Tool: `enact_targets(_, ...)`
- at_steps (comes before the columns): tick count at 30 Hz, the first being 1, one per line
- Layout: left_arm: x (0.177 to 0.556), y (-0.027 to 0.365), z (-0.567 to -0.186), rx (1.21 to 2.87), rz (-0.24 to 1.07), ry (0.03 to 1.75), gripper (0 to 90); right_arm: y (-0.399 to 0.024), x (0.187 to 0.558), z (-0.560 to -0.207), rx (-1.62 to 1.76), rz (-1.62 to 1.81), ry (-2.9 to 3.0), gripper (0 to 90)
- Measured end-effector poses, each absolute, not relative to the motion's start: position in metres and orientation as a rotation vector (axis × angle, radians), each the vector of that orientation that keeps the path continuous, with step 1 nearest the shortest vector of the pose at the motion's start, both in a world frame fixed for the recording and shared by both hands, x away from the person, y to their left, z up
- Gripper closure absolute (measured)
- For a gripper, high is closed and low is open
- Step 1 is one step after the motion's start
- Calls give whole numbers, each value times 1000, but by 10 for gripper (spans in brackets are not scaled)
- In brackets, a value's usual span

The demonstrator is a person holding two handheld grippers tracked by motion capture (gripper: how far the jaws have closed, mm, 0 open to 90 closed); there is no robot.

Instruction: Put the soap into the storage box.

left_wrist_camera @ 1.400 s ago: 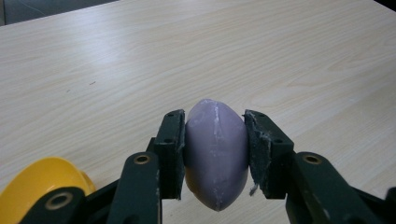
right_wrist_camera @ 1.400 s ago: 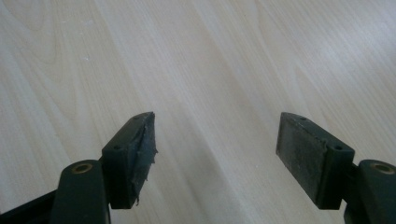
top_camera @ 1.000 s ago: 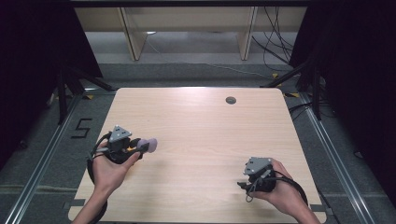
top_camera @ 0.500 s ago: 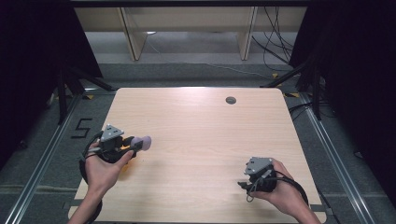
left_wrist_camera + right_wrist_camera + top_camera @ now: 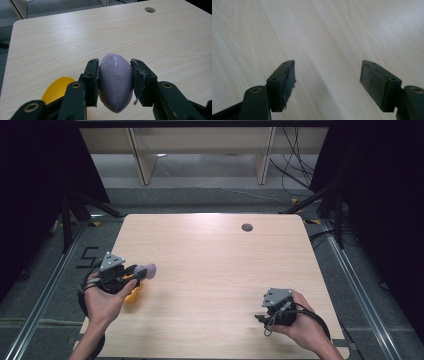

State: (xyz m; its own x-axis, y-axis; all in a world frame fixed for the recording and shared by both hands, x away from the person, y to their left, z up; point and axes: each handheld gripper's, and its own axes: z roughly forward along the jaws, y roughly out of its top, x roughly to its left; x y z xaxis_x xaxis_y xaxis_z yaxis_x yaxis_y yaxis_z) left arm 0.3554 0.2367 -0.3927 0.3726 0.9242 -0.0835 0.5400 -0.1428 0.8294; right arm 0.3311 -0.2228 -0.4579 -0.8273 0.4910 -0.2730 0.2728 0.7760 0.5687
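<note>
I have the wooden table (image 5: pixel 215 270) before me, bare across its middle and far side. My left gripper (image 5: pixel 115 82) sits at the near left, clenched on a purple egg-shaped piece (image 5: pixel 115 82) held just above the surface, so I judge the pickup done and the placing still ahead. A yellow piece (image 5: pixel 57 88) lies just beside it. My right gripper (image 5: pixel 329 82) rests near right, jaws spread, holding nothing.
</note>
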Motion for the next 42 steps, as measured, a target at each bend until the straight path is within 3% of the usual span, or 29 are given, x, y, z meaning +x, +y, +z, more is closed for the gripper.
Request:
enact_targets(17, 355, 253, -398, 1751, 698, 1388, 594, -224, 331, -457, 604, 733, 2606, 290)
enact_targets(42, 366, 265, -437, 1695, 731, 1517, 593, -222, 330, -459, 602, 726, 2622, 285)
